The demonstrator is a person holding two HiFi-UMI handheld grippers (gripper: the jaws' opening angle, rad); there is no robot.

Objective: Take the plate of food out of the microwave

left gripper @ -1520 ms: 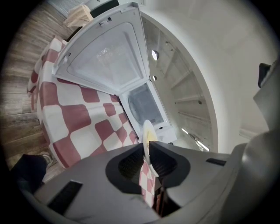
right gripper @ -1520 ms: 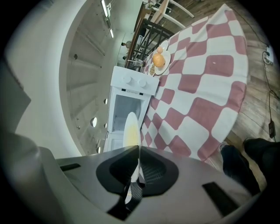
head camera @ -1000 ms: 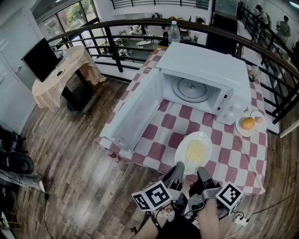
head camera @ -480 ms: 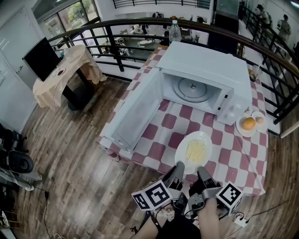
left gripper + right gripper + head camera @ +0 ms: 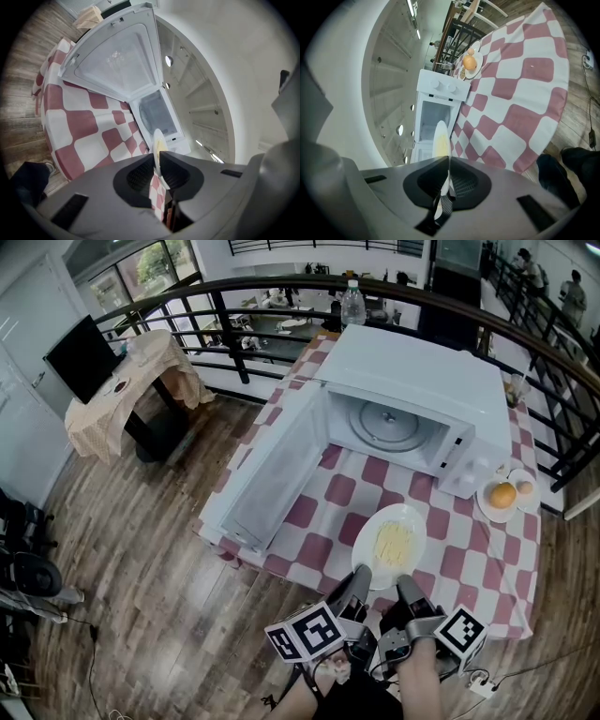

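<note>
The desk (image 5: 448,563) carries the open microwave (image 5: 412,381). The plate of food (image 5: 389,545) is already out, in front of it. The left claw (image 5: 360,577) and right claw (image 5: 406,587) each pinch its near rim. The likely next move is to set it down level, then let go.

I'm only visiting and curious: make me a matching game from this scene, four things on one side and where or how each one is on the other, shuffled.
Things
1. plate of food
2. microwave door
3. orange
4. bottle

Place or state
A. stands behind the microwave
B. clamped at its rim by the left gripper and right gripper
C. swung wide open
D. lies on a small plate to the right of the microwave

Pairs: 1-B, 2-C, 3-D, 4-A
</note>
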